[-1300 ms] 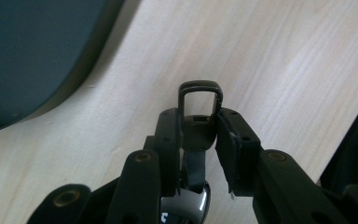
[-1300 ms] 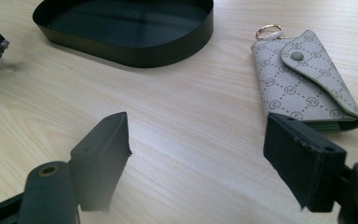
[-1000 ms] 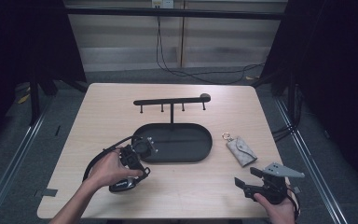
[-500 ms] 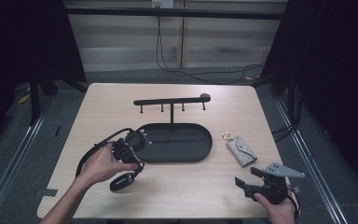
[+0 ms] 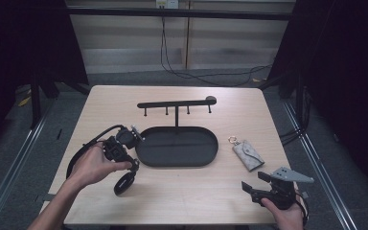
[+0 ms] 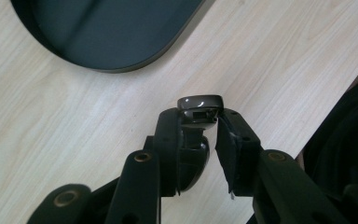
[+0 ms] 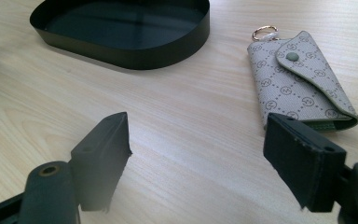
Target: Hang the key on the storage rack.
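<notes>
One small dark glossy car key fob, rigid, light and likely slippery, sits clamped between the left claw jaws, best held across its flat sides, while the right claw stands wide, key pouch just ahead.

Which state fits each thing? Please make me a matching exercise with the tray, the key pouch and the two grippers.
Things:
1. tray
2. key pouch
3. left gripper
4. right gripper

States:
a. open, holding nothing
b. empty
c. shut on a small dark object
d. lying to the right of the tray

Pairs: 1-b, 2-d, 3-c, 4-a
</notes>
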`<state>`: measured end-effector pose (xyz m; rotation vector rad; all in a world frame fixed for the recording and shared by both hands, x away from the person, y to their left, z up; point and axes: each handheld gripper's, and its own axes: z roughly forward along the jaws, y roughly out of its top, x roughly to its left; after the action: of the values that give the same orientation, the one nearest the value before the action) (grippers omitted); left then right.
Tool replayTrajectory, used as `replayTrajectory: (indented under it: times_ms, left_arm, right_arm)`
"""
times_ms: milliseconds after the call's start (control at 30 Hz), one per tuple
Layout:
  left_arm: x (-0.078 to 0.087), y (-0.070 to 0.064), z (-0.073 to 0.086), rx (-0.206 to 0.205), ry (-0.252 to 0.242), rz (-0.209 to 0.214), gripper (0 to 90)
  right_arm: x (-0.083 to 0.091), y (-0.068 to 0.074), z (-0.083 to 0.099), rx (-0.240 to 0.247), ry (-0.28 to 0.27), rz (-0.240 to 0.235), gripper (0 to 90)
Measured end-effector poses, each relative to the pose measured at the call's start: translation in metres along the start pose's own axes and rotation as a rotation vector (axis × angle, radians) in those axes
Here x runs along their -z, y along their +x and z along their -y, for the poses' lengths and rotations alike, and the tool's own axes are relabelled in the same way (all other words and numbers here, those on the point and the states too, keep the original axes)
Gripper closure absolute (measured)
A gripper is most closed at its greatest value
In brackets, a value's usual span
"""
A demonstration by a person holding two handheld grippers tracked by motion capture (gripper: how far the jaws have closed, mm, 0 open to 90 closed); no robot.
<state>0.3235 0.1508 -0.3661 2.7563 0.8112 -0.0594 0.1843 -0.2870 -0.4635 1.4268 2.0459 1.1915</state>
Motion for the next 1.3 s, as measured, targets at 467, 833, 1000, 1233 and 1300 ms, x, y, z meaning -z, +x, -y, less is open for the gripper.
replayTrajectory:
  times_ms: [467, 833, 1000, 1233, 1300]
  left_arm:
    - [0.026, 0.007, 0.005, 0.026, -0.001, -0.034, 70.4]
    - [0.038, 0.013, 0.002, 0.101, 0.023, -0.08, 70.6]
    - [0.043, 0.016, -0.003, 0.117, 0.027, -0.084, 70.6]
    - [0.051, 0.017, -0.014, 0.148, 0.04, -0.099, 70.8]
    - [0.053, 0.018, -0.017, 0.162, 0.042, -0.106, 70.8]
  right_arm:
    - [0.0, 0.0, 0.0, 0.002, 0.003, 0.001, 22.5]
    - [0.0, 0.0, 0.0, -0.001, 0.002, 0.002, 22.6]
    - [-0.001, 0.0, 0.0, -0.002, 0.004, 0.001, 22.6]
    - [-0.001, 0.0, 0.0, -0.005, 0.006, 0.001, 22.6]
    - [-0.001, 0.0, 0.0, -0.003, 0.005, 0.0, 22.6]
